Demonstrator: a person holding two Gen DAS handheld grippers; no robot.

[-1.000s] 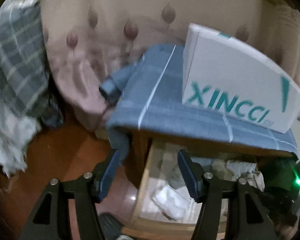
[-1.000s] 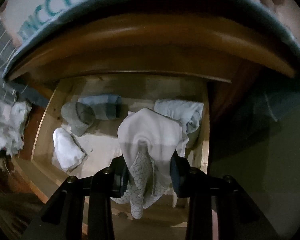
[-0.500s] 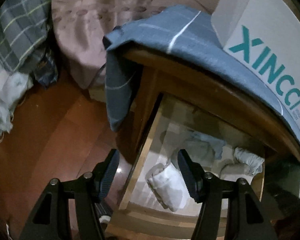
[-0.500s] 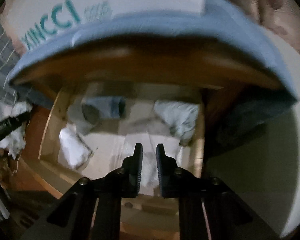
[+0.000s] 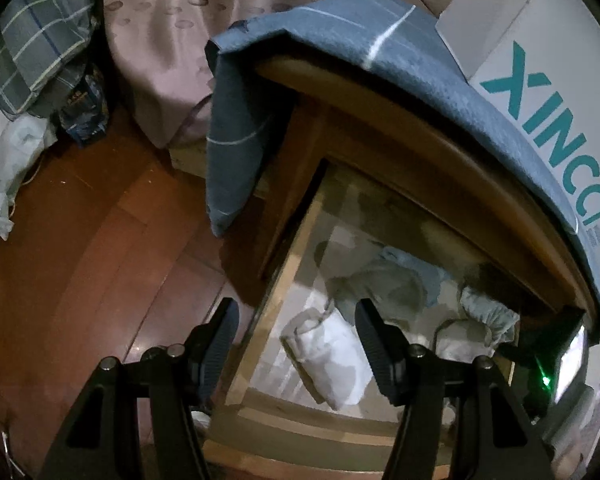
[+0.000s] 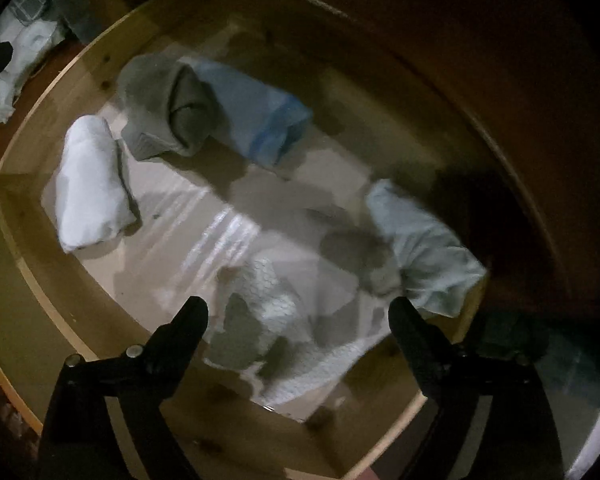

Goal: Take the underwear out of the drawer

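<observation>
Gaping wide, the right gripper (image 6: 298,312) has just been opening its jaws over the drawer (image 6: 40,280); nothing is pinched, though a white honeycomb underwear piece (image 6: 276,312) lies crumpled below between them. Around it sit a white roll (image 6: 90,184), a grey bundle (image 6: 160,108), a blue roll (image 6: 256,116) and a pale one (image 6: 424,248). The left gripper (image 5: 296,320) hangs half-open and empty over the drawer's left edge.
</observation>
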